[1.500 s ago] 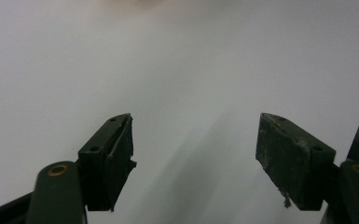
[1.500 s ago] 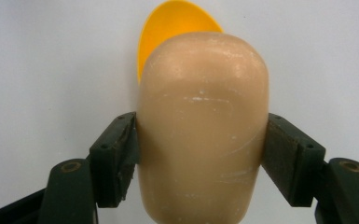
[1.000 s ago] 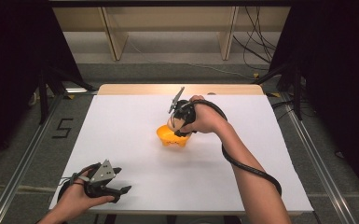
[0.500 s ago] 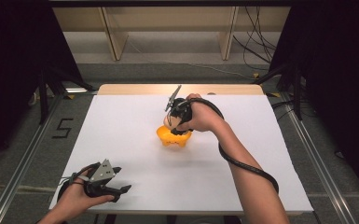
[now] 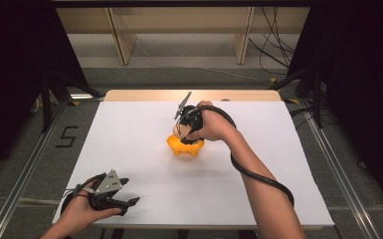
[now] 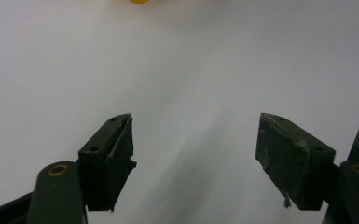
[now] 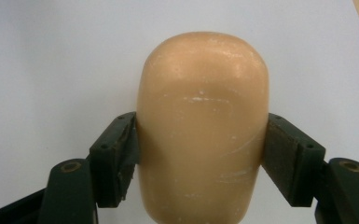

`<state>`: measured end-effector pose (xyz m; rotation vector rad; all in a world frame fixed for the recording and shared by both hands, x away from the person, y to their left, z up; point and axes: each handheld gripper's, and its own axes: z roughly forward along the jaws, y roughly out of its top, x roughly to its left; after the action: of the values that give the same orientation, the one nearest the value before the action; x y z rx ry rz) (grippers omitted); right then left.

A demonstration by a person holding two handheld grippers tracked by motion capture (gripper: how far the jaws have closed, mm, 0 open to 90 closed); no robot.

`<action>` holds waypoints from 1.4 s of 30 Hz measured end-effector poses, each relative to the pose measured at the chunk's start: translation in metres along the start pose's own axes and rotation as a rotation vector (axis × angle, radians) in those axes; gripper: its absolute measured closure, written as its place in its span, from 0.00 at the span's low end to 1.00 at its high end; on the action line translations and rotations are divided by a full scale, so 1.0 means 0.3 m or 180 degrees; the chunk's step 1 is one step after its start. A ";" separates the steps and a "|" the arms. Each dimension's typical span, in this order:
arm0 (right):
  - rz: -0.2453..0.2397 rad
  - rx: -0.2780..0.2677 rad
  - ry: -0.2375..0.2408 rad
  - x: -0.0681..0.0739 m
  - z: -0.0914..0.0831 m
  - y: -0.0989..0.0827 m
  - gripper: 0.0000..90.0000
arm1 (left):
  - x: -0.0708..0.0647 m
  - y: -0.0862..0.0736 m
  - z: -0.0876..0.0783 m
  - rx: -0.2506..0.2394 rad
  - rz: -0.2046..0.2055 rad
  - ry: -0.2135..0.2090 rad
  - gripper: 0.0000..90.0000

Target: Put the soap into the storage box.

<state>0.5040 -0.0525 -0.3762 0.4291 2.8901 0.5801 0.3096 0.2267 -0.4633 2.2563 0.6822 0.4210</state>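
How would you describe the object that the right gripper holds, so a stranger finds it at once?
Look at the middle of the white table, where the right gripper is. Between its jaws sits a smooth, tan, rounded piece, just above an orange base. It alone is tan and gripped.

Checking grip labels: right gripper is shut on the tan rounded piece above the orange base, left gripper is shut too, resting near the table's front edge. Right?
Not quite. The left gripper is open: the left gripper view shows its jaws wide apart over bare white table. The rest holds: the right gripper clamps the tan rounded piece above the orange base.
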 end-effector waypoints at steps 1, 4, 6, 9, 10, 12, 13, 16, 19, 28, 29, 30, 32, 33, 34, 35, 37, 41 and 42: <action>0.0001 -0.0006 0.0003 -0.001 0.001 0.000 0.37 | 0.000 0.000 0.001 -0.0005 0.0000 0.0009 0.30; 0.0017 -0.0012 0.0012 -0.002 0.002 0.001 0.37 | 0.001 0.000 0.001 0.0054 0.0015 0.0015 0.30; -0.0025 -0.0033 -0.0006 -0.005 0.005 0.003 0.37 | 0.001 0.000 0.001 0.0033 0.0001 0.0007 0.30; 0.0018 -0.0004 -0.0005 -0.004 0.007 0.005 0.37 | -0.002 0.000 0.004 0.0014 0.0010 0.0004 0.30; 0.0025 0.0004 -0.0006 -0.004 0.009 0.005 0.37 | -0.001 0.000 0.003 0.0015 0.0016 0.0006 0.30; -0.0019 -0.0021 0.0003 -0.008 0.013 0.008 0.37 | 0.000 0.000 0.003 0.0017 0.0027 0.0006 0.30; 0.0062 0.0007 -0.0012 -0.004 0.012 0.009 0.37 | -0.002 0.000 0.003 0.0011 -0.0005 0.0006 0.30; 0.0012 -0.0001 0.0008 -0.005 0.023 0.014 0.37 | -0.002 0.000 0.003 0.0009 -0.0005 0.0011 0.30; 0.0001 -0.0008 0.0006 -0.006 0.027 0.021 0.37 | -0.001 0.001 0.003 0.0021 0.0030 0.0001 0.31; 0.0002 -0.0013 0.0018 -0.007 0.047 0.039 0.37 | -0.001 0.005 -0.001 -0.0021 0.0000 0.0004 0.31; 0.0002 -0.0020 0.0035 -0.009 0.050 0.040 0.37 | 0.000 0.005 -0.001 -0.0030 0.0004 0.0012 0.31; -0.0018 -0.0024 0.0055 -0.012 0.053 0.040 0.37 | 0.000 0.006 -0.001 -0.0027 0.0007 0.0011 0.31; 0.0028 0.0013 0.0021 -0.010 0.053 0.041 0.37 | -0.002 0.006 0.001 -0.0033 -0.0010 -0.0013 0.31; 0.0044 0.0022 0.0011 -0.010 0.054 0.040 0.37 | -0.001 0.006 0.001 -0.0029 0.0000 -0.0007 0.31; 0.0041 0.0013 0.0024 -0.010 0.055 0.039 0.37 | -0.002 0.007 0.001 -0.0030 0.0004 -0.0007 0.31; 0.0012 -0.0004 0.0034 -0.013 0.057 0.038 0.37 | -0.002 0.007 0.001 -0.0029 0.0004 -0.0008 0.31; 0.0004 -0.0002 0.0043 -0.017 0.060 0.033 0.37 | -0.002 0.007 0.001 -0.0021 0.0011 -0.0010 0.31; 0.0095 0.0050 0.0029 -0.021 0.066 0.021 0.37 | -0.002 0.007 0.001 0.0005 0.0011 -0.0026 0.31; 0.0095 0.0043 0.0042 -0.023 0.067 0.019 0.37 | -0.003 0.006 0.003 0.0005 0.0000 -0.0029 0.31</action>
<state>0.5161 -0.0426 -0.3916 0.4726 2.9064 0.5705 0.3099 0.2246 -0.4626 2.2584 0.6782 0.4100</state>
